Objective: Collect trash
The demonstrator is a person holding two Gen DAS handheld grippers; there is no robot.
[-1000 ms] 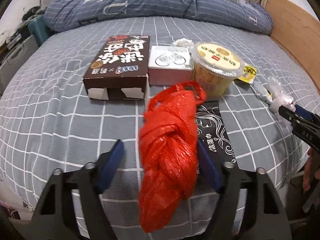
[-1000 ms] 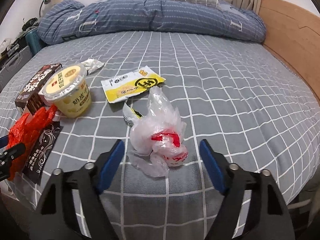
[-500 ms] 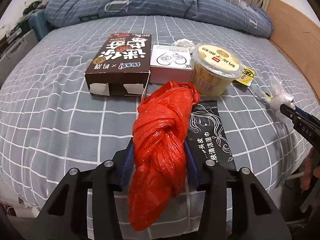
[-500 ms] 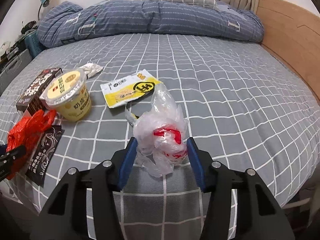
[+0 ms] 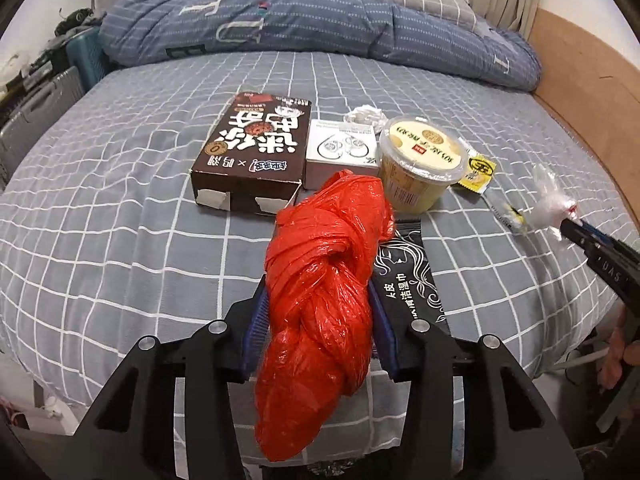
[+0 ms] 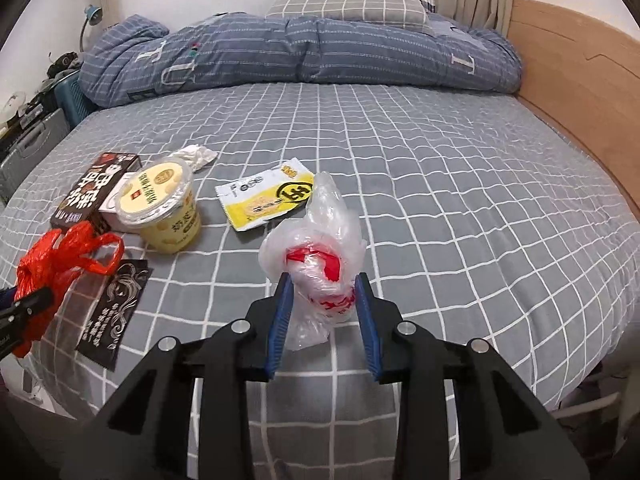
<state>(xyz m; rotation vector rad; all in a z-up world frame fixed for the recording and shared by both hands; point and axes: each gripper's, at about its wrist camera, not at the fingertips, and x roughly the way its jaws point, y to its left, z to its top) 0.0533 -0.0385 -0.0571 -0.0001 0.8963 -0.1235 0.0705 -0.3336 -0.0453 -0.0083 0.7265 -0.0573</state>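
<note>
My left gripper (image 5: 318, 292) is shut on a crumpled red plastic bag (image 5: 320, 280) and holds it above the near edge of the bed; the bag also shows in the right wrist view (image 6: 52, 264). My right gripper (image 6: 324, 296) is shut on a clear plastic bag with red print (image 6: 320, 252), lifted off the bed; it also shows in the left wrist view (image 5: 550, 204). On the grey checked bed lie a brown box (image 5: 256, 156), a white box (image 5: 340, 152), a yellow lidded cup (image 5: 420, 164), a black sachet (image 5: 408, 276), a yellow wrapper (image 6: 268, 198) and a crumpled tissue (image 6: 198, 155).
A rolled blue quilt (image 6: 300, 56) and a pillow (image 6: 348, 4) lie at the far end of the bed. A wooden bed frame (image 6: 580, 68) runs along the right. A suitcase and clutter (image 5: 36, 96) stand at the left.
Both grippers have closed, the left on the red bag and the right on the clear bag. Both bags have been lifted a little off the bed.
</note>
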